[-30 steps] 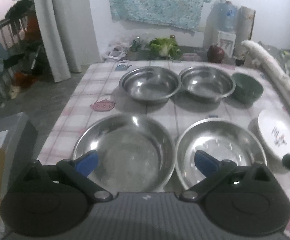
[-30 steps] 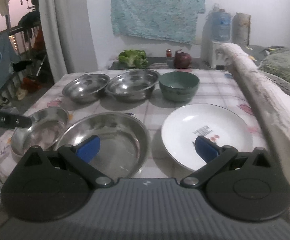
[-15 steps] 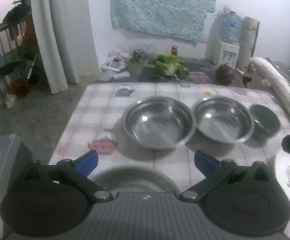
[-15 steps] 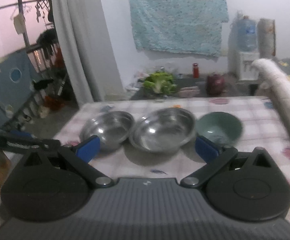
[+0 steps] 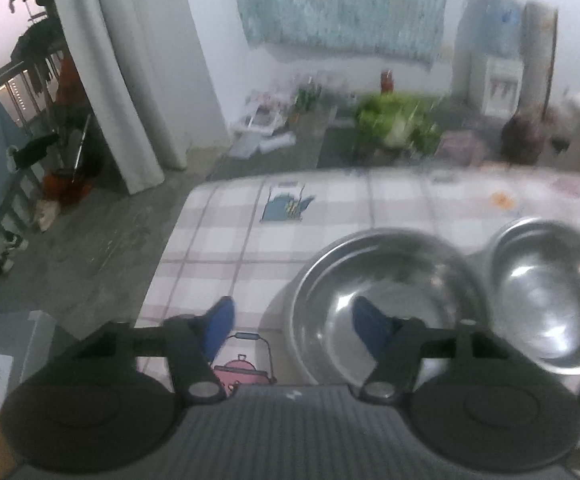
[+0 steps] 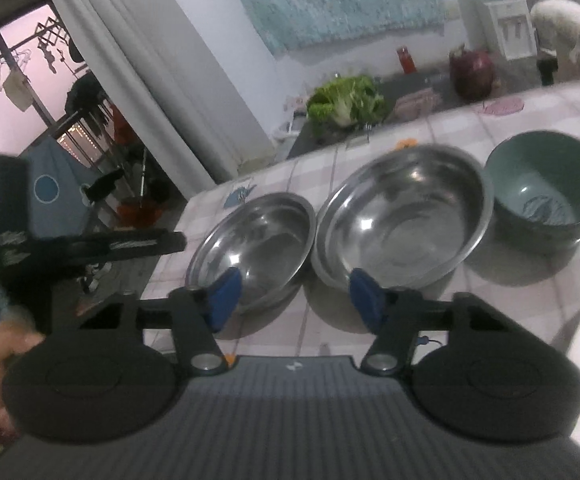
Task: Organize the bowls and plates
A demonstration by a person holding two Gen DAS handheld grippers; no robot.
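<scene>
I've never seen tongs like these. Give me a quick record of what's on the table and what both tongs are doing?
table cover: checked cloth
left steel bowl
middle steel bowl, touching the left one
green bowl, rightmost, apart
left tongs: open, empty, at left bowl's rim
right tongs: open, empty
behind table: lettuce

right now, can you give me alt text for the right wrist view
Open tongs hover over a checked table, in front of two empty steel bowls side by side, a smaller one left of a larger one. A green bowl sits to their right.
</scene>
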